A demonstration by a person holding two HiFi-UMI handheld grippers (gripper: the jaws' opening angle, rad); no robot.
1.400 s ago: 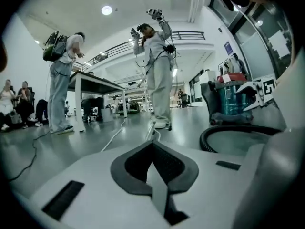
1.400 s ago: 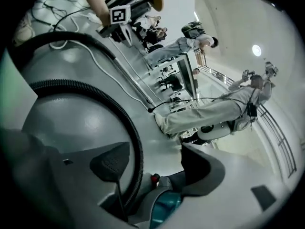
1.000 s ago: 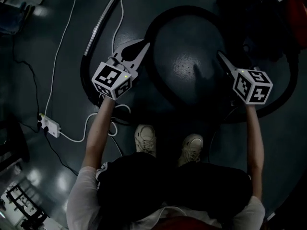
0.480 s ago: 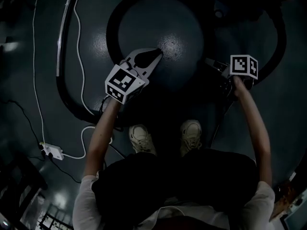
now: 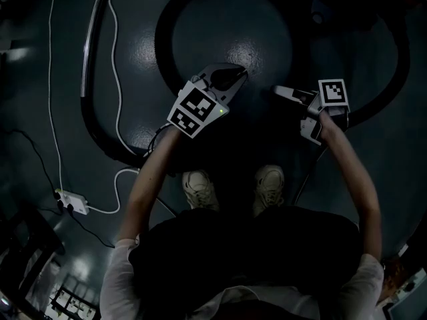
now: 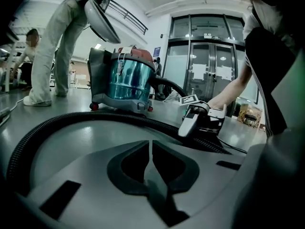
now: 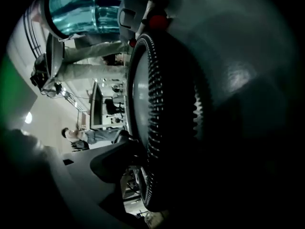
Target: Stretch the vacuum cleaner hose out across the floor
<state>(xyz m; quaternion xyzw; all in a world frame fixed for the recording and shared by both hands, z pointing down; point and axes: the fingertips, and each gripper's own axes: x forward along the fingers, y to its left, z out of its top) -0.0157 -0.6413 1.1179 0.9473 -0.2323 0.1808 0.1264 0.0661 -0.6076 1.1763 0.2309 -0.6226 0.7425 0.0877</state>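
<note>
The black ribbed vacuum hose [image 5: 163, 42] lies in a wide loop on the dark floor in front of my feet. It runs to the teal canister vacuum [image 6: 126, 80]. My left gripper [image 5: 239, 77] is shut and holds nothing; it hovers over the bare floor inside the loop. My right gripper [image 5: 279, 91] points left at the loop's near right side. In the right gripper view the hose [image 7: 162, 104] fills the space between the jaws and rests against the one jaw I can see. The other jaw is lost in the dark. From the left gripper view, the right gripper [image 6: 188, 128] sits down on the hose [image 6: 71, 120].
The metal wand [image 5: 90, 45] curves along the left. A white cable [image 5: 113, 45] runs beside it to a power strip [image 5: 72, 202]. My shoes [image 5: 200, 189] stand just behind the grippers. A person's legs [image 6: 50, 51] stand beyond the canister, glass doors [image 6: 205, 66] behind.
My left gripper has moved right, towards the right gripper. The right gripper has turned to point left and come down to the hose at the loop's near right side.
</note>
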